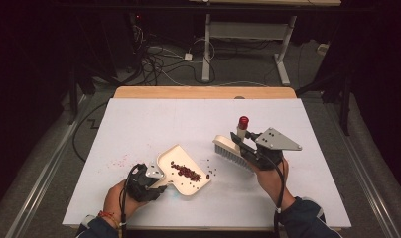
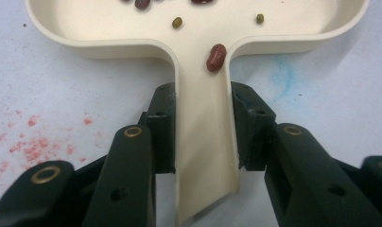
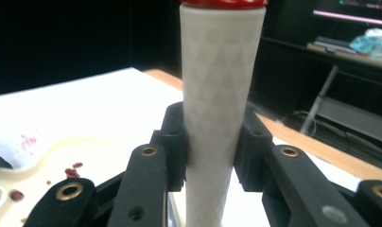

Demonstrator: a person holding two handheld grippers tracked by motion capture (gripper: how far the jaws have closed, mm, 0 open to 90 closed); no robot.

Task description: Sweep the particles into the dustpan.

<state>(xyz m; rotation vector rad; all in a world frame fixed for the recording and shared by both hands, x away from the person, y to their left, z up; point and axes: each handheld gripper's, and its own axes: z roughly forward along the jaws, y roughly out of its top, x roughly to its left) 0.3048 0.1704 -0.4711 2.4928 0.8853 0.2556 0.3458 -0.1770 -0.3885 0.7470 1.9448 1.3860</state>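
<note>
Jaws on the left gripper [image 2: 204, 137] are clamped on the flat handle of the cream dustpan [image 2: 198, 61], one pad on each long edge. Looks like thin moulded plastic, smooth and a bit glossy, so I'd guess it's light and fairly stiff, but slick enough to twist if the squeeze goes soft. Handle's the sensible place to grab: narrow, straight-sided, and it keeps the jaws clear of the tray. One red bean [image 2: 216, 57] sits right at the neck where the handle meets the tray.

Right gripper [image 3: 211, 156] is closed around the pale handle of the brush [image 3: 220, 94]. That one's round, slightly tapered, with a faint diamond texture that should help grip, plus a red cap [image 3: 223, 3] on the end. In the high view the brush [image 1: 233, 148] is held up off the table, bristle head pointing towards the pan. Bristles will flex, the handle won't.

Further out: the dustpan [image 1: 169, 159] lies on the white table [image 1: 154, 116] in front of the left gripper [image 1: 148, 183], with a pile of dark red beans [image 1: 186, 171] inside. A few loose beans [image 1: 212, 171] are scattered just beside its open lip. They're small, hard and round-ish, so they'll probably roll and skitter rather than slide nicely. Pinkish stains [image 1: 120, 160] mark the table to the left of the pan.
</note>
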